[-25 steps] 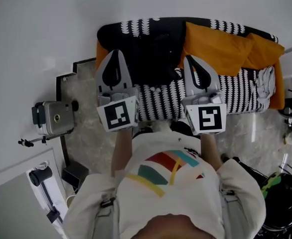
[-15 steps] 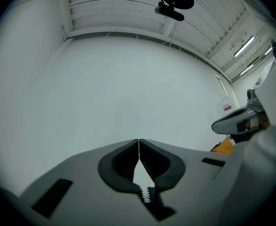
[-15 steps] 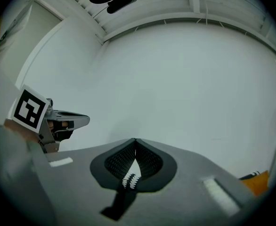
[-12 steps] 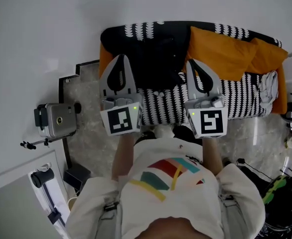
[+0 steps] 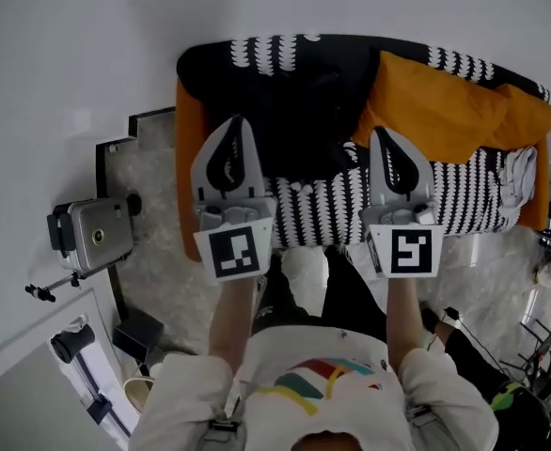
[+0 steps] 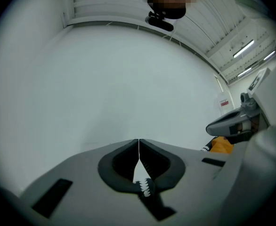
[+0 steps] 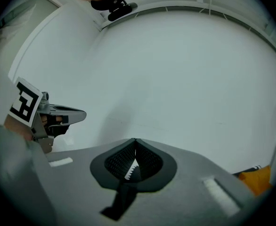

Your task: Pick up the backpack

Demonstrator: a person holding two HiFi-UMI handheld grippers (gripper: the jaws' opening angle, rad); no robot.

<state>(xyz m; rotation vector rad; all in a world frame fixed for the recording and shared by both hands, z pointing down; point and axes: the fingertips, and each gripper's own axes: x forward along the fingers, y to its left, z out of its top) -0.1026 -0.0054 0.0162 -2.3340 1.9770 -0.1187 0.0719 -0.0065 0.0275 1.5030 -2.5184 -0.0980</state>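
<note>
Marble-patterned floor [image 5: 153,214], nearest item; a camera [image 5: 92,236] on a stand rests on it at the left.

Left hand-held gripper [image 5: 237,122]: jaws pressed together, nothing between them. It is held out over the front edge of the sofa [image 5: 327,205].

Right hand-held gripper [image 5: 386,133]: jaws likewise pressed together and empty, level with the left one and well apart from it.

Sofa: black-and-white patterned cover, with orange cushions [image 5: 435,111] on its right half.

Backpack [image 5: 290,101]: black, lying on the sofa seat beyond and between the two grippers. Neither gripper touches it.

Wall [image 5: 69,45]: plain white, behind the sofa. It fills both gripper views past the closed tips.

Task status: not begun as far as grasping goes. Opening the jaws, reaching the backpack, closing on it and lifting all appear to remain.
</note>
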